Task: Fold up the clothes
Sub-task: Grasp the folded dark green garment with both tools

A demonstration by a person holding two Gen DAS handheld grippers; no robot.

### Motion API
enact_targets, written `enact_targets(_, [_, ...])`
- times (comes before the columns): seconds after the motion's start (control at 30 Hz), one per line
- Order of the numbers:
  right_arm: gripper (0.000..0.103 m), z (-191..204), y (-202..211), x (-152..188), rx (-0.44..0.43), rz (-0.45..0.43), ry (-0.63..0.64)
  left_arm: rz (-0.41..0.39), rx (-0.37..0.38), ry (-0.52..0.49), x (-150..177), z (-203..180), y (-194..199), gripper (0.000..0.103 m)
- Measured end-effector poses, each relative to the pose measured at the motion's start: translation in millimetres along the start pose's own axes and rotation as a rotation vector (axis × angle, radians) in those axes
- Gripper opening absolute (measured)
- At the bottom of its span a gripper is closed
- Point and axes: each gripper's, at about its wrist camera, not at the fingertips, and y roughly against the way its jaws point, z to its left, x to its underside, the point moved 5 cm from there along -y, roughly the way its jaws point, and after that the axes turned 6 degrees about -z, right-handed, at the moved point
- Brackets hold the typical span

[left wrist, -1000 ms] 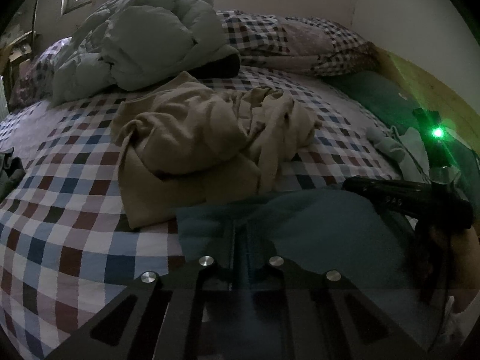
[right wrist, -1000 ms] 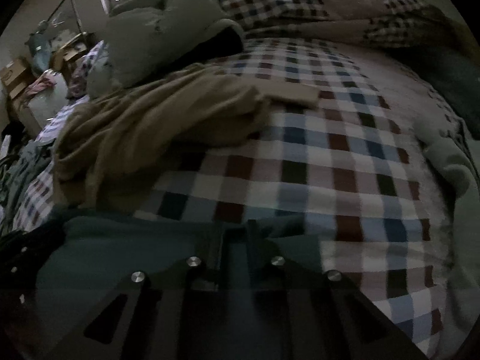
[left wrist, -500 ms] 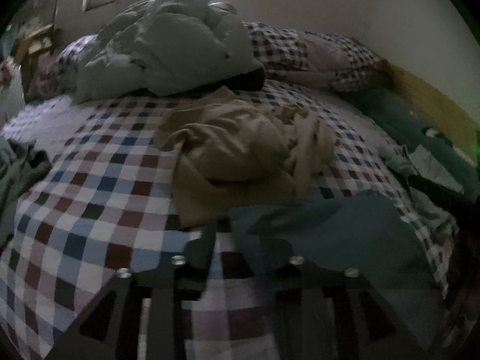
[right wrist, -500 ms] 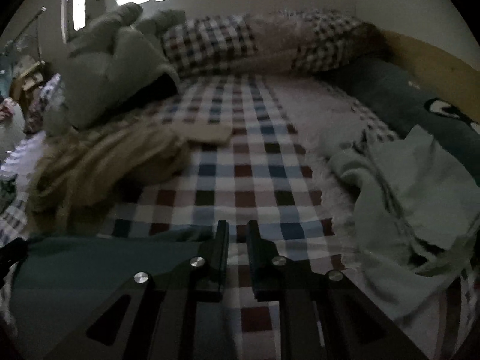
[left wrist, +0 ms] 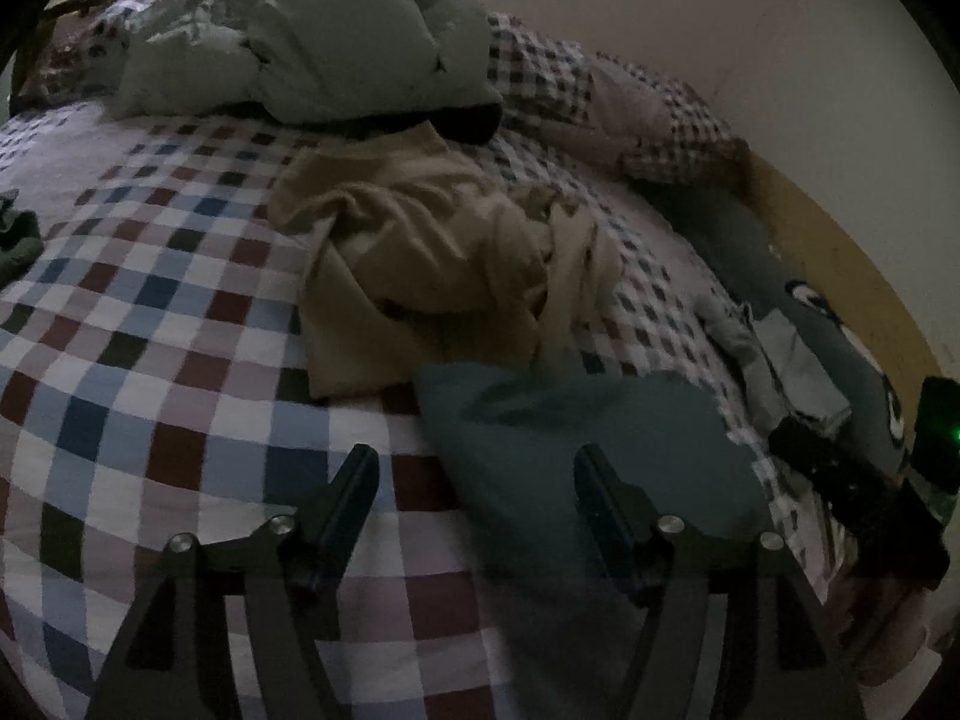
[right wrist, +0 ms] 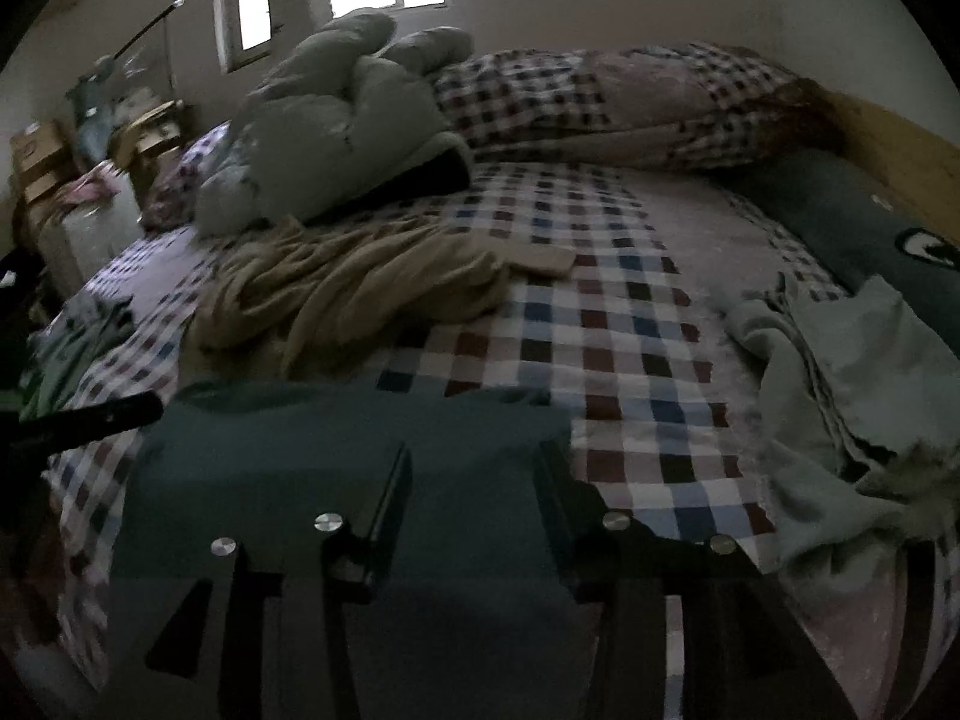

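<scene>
Both tools let go within the last second. A second ago each pair of jaws was nearly closed on the teal garment's near edge; now both are opening.

Left gripper (left wrist: pixel 474 474): jaws wide and widening, nothing pinched. Checked bedspread (left wrist: pixel 150 360) shows through the gap; the teal garment (left wrist: pixel 588 438) lies under the right-hand finger only.

Right gripper (right wrist: pixel 474 468): jaws about half apart and widening, hovering over the teal cloth, pads clear of it.

Teal garment: flat at lower centre of both views, edges fairly square, near the bed's front edge. Reads as a fold just laid down and released.

Left to do, by my judgement: tan heap (left wrist: pixel 420 252) at centre of the left view, crumpled; pale green garment (right wrist: pixel 840 396) at right of the right view, also crumpled.
</scene>
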Motion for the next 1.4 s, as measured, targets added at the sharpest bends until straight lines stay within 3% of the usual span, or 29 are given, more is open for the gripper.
enact_targets(0.13, [0.051, -10, 0, 2, -0.047, 0.008, -0.041, 0.032, 0.039, 0.028, 4, -2, -11, 0.073])
enact_targets(0.27, [0.051, -28, -2, 5, -0.086, 0.017, -0.118, 0.047, 0.166, 0.131, 0, -3, -17, 0.073])
enact_targets(0.57, [0.052, -64, -5, 13, -0.168, 0.034, -0.227, 0.071, 0.217, 0.163, -4, -1, -33, 0.073])
enact_targets(0.77, [0.055, -76, -15, 10, -0.202, 0.064, -0.197, 0.061, 0.218, 0.159, -8, -5, -40, 0.073])
enact_targets(0.83, [0.067, -80, -22, 12, -0.244, 0.096, -0.215, 0.061, 0.218, 0.148, -8, -7, -42, 0.073])
enact_targets(0.93, [0.071, -77, -42, 21, -0.339, 0.179, -0.184, 0.063, 0.214, 0.15, -9, -6, -44, 0.072])
enact_targets(1.1, [0.074, -80, -63, 27, -0.47, 0.261, -0.213, 0.072, 0.188, 0.16, -8, -1, -45, 0.052])
enact_targets(1.27, [0.079, -92, -73, 23, -0.518, 0.272, -0.254, 0.08, 0.182, 0.141, -7, 0, -44, 0.051])
enact_targets(1.4, [0.088, -84, -88, 18, -0.549, 0.298, -0.237, 0.08, 0.182, 0.126, -7, -1, -43, 0.051])
